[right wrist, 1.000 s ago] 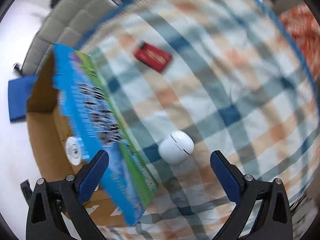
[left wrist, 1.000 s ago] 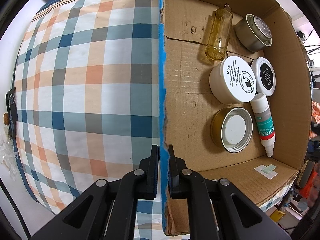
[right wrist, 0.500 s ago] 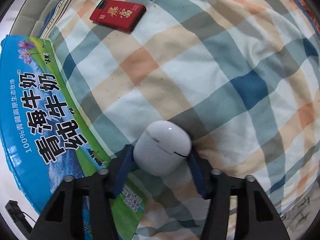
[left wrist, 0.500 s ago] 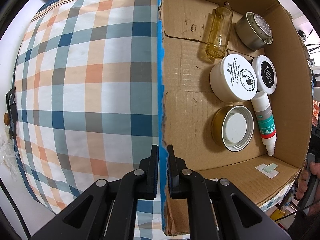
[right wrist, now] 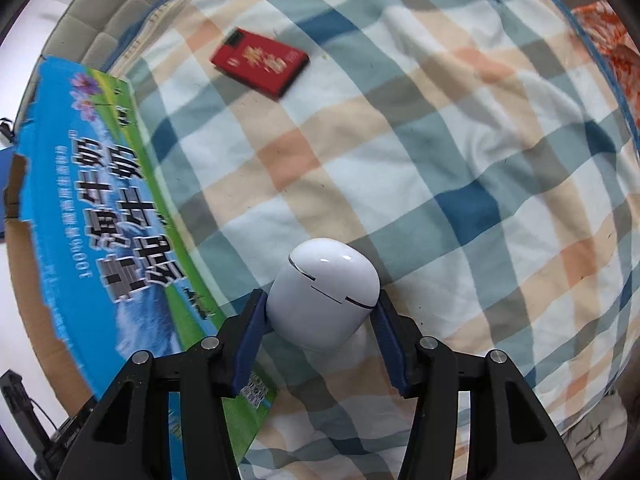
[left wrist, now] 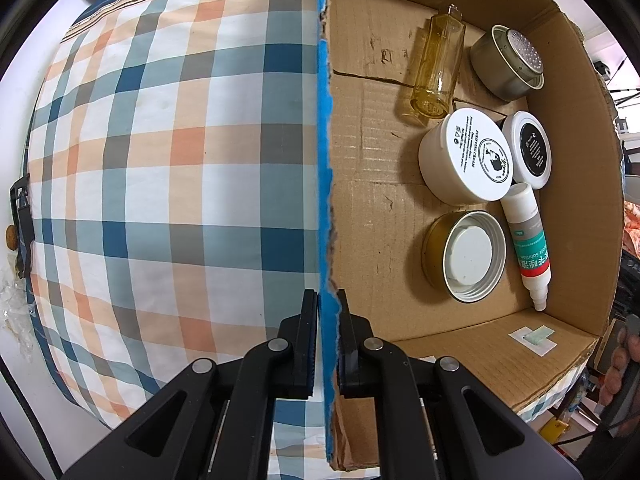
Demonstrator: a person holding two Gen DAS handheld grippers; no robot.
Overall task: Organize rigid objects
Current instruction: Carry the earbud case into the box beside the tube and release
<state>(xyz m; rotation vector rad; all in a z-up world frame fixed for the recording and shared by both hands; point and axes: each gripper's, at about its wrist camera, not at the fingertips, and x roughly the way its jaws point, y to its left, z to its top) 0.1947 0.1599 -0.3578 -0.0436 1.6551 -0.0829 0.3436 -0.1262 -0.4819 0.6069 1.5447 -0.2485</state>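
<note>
**Box Wall Pinched, White Case Gripped on the Plaid Sheet**

A plaid sheet [right wrist: 460, 168] of blue, grey, orange and white covers the whole surface. On its left side in the right wrist view stands a cardboard box [left wrist: 384, 208], whose printed blue and green outer wall [right wrist: 100, 216] faces the sheet. The left gripper [left wrist: 328, 312] points down over the box's near edge, and its jaws are closed tight on the blue-faced wall, one finger outside and one inside.

Inside the box, toward its right side, lie a white cream jar [left wrist: 466, 156], a gold tin with a white inner lid [left wrist: 466, 256], a grey metal tin [left wrist: 508, 64] in the far corner, a yellow glass bottle [left wrist: 434, 68] on its side, a smaller white jar with a black label [left wrist: 528, 150], and a white dropper bottle [left wrist: 526, 240] with a green and red label.

Out on the sheet, a red flat packet [right wrist: 260, 62] lies far from the camera. Nearer, just beside the box wall, the right gripper [right wrist: 320, 316] holds a white earbud case [right wrist: 324, 292]; its blue pads [right wrist: 250, 336] press on both sides of the case with the jaws partly open.
</note>
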